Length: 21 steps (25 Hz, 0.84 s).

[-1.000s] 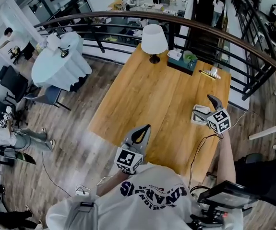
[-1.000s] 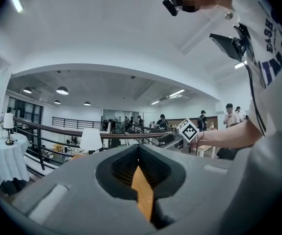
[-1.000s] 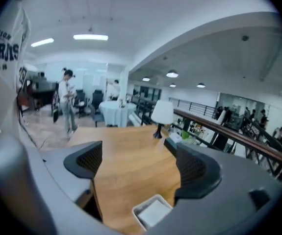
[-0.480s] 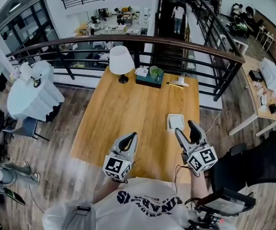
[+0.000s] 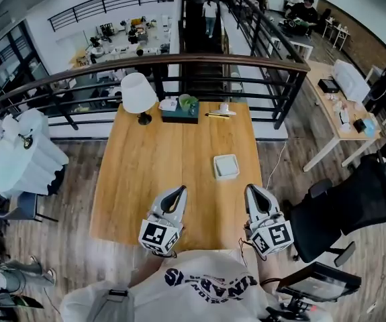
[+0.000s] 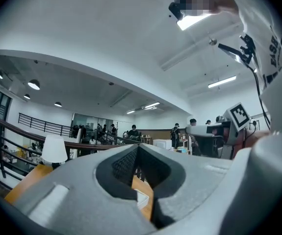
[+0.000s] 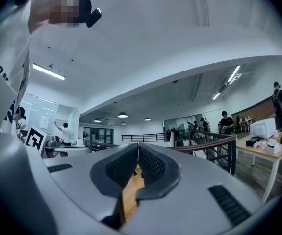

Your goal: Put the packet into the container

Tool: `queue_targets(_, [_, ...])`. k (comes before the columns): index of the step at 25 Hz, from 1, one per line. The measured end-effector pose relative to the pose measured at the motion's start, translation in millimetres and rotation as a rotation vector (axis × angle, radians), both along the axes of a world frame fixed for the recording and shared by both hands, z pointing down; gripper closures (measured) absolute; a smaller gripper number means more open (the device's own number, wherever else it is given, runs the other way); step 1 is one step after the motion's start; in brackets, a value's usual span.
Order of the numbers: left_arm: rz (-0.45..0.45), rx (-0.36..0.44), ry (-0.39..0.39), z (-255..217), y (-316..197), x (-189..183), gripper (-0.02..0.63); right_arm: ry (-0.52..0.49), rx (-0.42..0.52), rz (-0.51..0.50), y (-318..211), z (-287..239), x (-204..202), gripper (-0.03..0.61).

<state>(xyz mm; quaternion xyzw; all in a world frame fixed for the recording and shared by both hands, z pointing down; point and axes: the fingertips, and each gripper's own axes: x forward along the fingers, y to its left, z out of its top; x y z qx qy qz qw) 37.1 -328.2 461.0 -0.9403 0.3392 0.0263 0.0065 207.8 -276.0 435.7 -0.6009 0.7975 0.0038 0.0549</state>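
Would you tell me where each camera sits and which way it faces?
Head view: on the person's head, facing steeply down at the wooden table with the white container; shows left gripper, right gripper and shirt.
Left gripper view: on the left gripper, facing level along its shut jaws toward the lamp; shirt at right.
Right gripper view: on the right gripper, facing level along just-closed, empty jaws toward the railing; shirt at left.
Shared: both gripper views show the wooden table through the jaw gap.
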Motion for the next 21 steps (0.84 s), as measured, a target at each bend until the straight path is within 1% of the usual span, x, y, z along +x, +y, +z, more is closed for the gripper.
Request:
queue_targets(1, [0.008, 0.0, 0.004, -0.9, 1.0, 0.5, 0.609, 0.003, -0.012, 0.011, 3.2, 2.7, -0.7, 0.568])
queue_targets(5, [0.027, -0.008, 0.019, 2.0, 4.0, 1.4, 0.609, 0.006, -0.055, 0.046, 12.9, 15.2, -1.3, 0.569])
queue_targets(11, [0.012, -0.032, 0.014, 7.1, 12.3, -9.2, 0.609, -0.008, -0.075, 0.056, 19.5, 19.6, 0.1, 0.569])
queue_targets(16, [-0.012, -0.04, 0.006, 12.3, 15.7, -28.0, 0.609, 0.014, -0.061, 0.028, 13.3, 19.2, -12.5, 0.571])
queue_targets(21, [-0.01, -0.04, 0.001, 11.6, 11.7, -34.7, 0.609, 0.058, -0.056, -0.007, 3.8, 18.4, -31.5, 0.571])
